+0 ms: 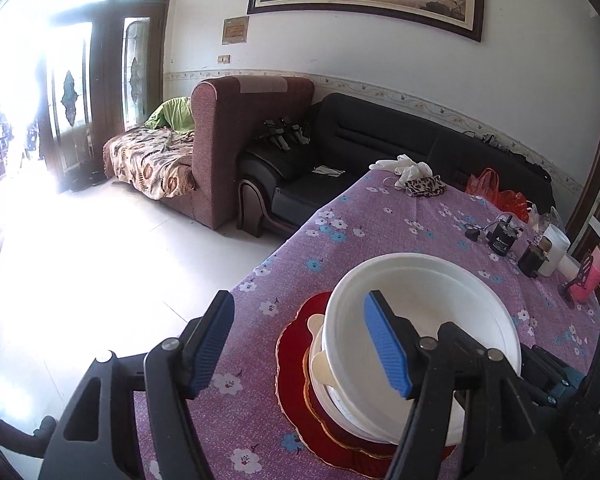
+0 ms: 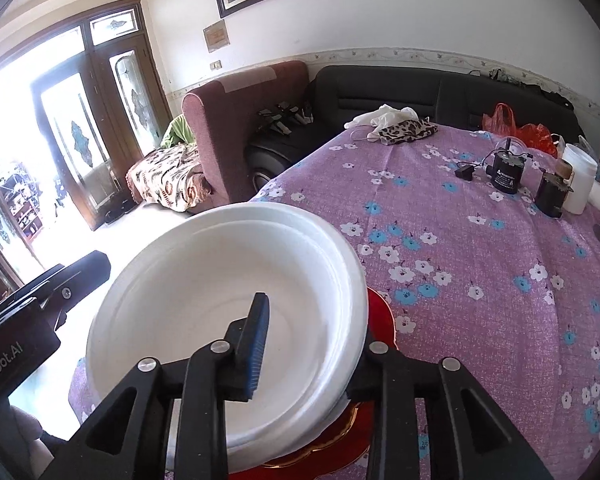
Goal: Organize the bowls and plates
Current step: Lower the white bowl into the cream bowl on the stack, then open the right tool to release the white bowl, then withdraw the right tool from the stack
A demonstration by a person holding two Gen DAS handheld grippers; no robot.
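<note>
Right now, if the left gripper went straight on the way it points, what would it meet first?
Probably the purple tablecloth beside the white bowl: the left gripper has one finger over the bowl and one left of it. Depth is unclear.

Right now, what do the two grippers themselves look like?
Both look alike. The left gripper and right gripper have black plastic scissor-style linkage arms joined by round silver pivot bolts. Their fingers carry ribbed blue pads. In the right wrist view, white lettering ending "nRobot.AI" shows on a black housing. No cables or sleeves are visible.
</note>
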